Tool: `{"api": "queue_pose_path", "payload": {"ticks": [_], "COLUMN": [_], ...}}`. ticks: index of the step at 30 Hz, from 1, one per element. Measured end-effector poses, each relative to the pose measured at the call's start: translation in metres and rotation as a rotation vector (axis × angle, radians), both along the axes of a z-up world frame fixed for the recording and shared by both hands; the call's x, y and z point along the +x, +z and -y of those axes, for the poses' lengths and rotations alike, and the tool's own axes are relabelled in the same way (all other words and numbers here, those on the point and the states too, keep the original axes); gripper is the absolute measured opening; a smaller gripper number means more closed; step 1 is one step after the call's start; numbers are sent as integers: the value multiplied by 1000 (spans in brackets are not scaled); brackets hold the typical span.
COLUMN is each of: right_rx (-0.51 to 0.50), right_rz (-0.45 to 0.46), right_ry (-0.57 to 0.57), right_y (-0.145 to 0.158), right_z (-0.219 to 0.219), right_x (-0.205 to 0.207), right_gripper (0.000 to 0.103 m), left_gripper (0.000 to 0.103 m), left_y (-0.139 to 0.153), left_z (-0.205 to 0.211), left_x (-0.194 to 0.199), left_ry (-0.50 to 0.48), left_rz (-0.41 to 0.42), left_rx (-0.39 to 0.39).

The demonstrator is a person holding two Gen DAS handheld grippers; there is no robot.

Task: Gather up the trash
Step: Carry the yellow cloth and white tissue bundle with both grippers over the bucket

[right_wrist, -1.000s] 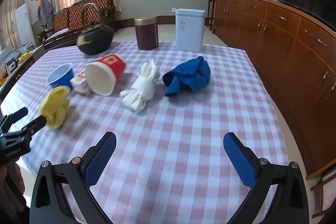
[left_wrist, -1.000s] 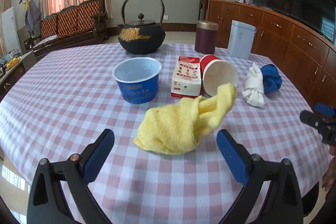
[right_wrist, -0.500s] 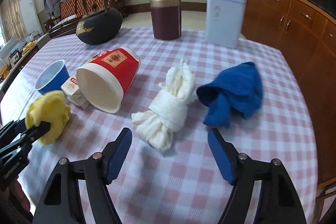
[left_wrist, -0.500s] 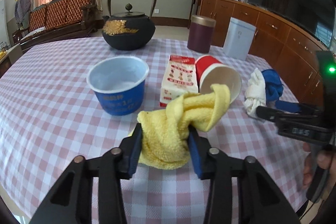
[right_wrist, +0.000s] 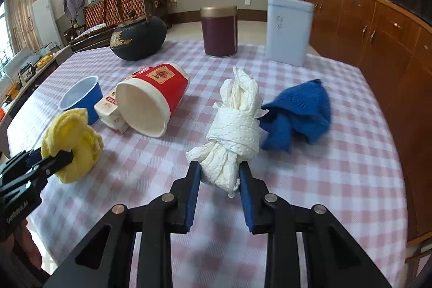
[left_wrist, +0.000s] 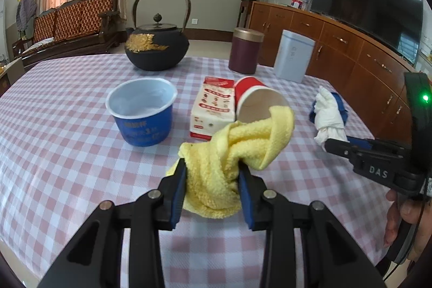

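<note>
The yellow cloth (left_wrist: 232, 153) hides part of the red cup's (left_wrist: 256, 104) open mouth. The white paper wad (left_wrist: 328, 115) covers most of the blue cloth (left_wrist: 340, 107) behind it. The print on the blue tub (left_wrist: 143, 123) is too blurry to read. The red cup also hides much of the white carton (right_wrist: 109, 109). The TV (left_wrist: 370, 2) is cut off at the edge.
</note>
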State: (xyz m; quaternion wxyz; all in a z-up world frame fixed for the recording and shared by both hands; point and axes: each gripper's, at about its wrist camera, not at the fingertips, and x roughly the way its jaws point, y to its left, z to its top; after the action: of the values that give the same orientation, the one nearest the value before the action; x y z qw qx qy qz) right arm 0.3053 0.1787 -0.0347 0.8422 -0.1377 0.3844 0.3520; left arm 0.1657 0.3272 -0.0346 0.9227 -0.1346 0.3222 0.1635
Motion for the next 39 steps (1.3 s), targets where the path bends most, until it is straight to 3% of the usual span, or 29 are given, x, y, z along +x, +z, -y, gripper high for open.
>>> {"api": "queue_pose_path", "payload": {"ticks": [21, 39], "right_rx": [27, 38], "right_rz": [100, 128], "right_ry": [-157, -366], "right_y": [38, 50], "right_z": [156, 289], "right_x": [-71, -108], "right_gripper": [30, 30], "left_gripper": [37, 37], "left_y": [31, 40], "left_z": [97, 219], "left_x": [-27, -16], "left_ry": [-151, -377], "left_rz": [39, 57], "left_rx": [27, 50]}}
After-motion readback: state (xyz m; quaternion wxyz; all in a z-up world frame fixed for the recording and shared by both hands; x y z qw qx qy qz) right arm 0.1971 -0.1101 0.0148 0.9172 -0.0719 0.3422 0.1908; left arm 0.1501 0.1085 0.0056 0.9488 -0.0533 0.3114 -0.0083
